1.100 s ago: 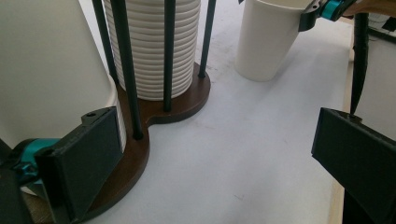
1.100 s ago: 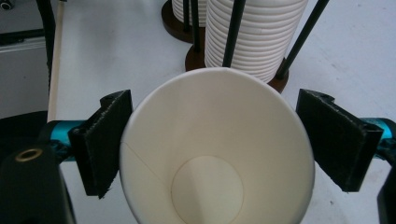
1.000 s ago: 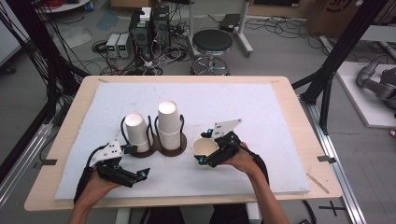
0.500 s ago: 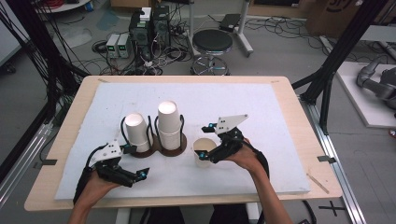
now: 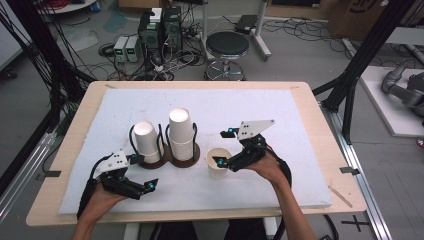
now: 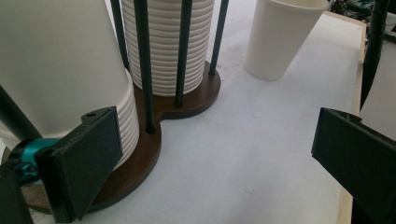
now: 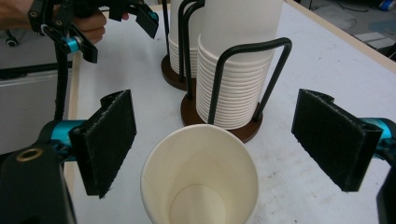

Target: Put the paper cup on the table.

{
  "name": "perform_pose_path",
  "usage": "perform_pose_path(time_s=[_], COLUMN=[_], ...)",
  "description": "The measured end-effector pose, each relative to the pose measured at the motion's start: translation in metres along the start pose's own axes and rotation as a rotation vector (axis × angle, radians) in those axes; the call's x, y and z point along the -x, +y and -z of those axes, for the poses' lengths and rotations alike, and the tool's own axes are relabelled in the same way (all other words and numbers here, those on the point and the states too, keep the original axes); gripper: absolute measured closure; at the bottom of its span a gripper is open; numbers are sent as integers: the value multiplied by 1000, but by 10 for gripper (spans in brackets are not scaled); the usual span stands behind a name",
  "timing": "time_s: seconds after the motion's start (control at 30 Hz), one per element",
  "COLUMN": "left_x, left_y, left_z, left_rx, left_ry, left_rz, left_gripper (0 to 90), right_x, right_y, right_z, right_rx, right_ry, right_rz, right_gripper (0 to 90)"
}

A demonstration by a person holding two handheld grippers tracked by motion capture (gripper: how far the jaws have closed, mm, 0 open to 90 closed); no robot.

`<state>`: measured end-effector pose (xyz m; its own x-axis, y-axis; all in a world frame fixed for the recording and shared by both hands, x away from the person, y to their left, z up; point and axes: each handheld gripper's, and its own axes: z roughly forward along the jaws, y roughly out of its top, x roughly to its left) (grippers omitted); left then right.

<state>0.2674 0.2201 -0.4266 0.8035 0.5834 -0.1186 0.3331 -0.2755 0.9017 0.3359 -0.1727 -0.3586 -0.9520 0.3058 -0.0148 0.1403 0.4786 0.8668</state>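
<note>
One cup: a lone paper cup [image 5: 218, 162] stands upright and mouth-up on the white-padded bench [image 5: 310, 150], just right of the dark wooden cup rack [image 5: 172, 156].
Right tongs: the right tongs [image 5: 226, 148] straddle the cup with pads wide apart, neither pad touching the paper (a loose bracket, not a grip).
Cup from right tongs: in the right gripper view the cup [image 7: 201, 175] sits dead ahead at 12 o'clock, low between the two black pads [image 7: 108, 140]; its long axis runs vertical, across the line along which the jaws would close.
Left tongs: the left tongs [image 5: 141, 172] hang open and empty at the bench's near edge, in front of the rack.
Cup from left tongs: in the high view the cup lies at about 2 o'clock, well apart; in the left gripper view it [image 6: 280, 37] stands beyond the rack's base [image 6: 154, 135].
Stacks: two columns of inverted cups, the shorter stack [image 5: 147, 141] and the taller stack [image 5: 181, 132], fill the rack at roughly 10 o'clock from the lone cup.
Nearer hand: the right, by a clear margin.
Likely next move: squeeze straight in on the cup's wall; too hard a squeeze could crumple the thin paper.
</note>
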Motion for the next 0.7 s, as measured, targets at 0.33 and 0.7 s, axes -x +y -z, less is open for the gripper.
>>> perform_pose_path(time_s=[0.33,0.7], left_x=[-1,-2], left_y=[-1,-1], left_z=[0,0], left_rx=[-2,-2], left_ry=[1,5], left_rz=[2,3], left_gripper=[17,17], right_x=[3,8], right_y=[0,-14], right_z=[18,46], right_rx=[33,60], right_ry=[-33,-96], right_rz=[-5,-45], right_gripper=[143,147])
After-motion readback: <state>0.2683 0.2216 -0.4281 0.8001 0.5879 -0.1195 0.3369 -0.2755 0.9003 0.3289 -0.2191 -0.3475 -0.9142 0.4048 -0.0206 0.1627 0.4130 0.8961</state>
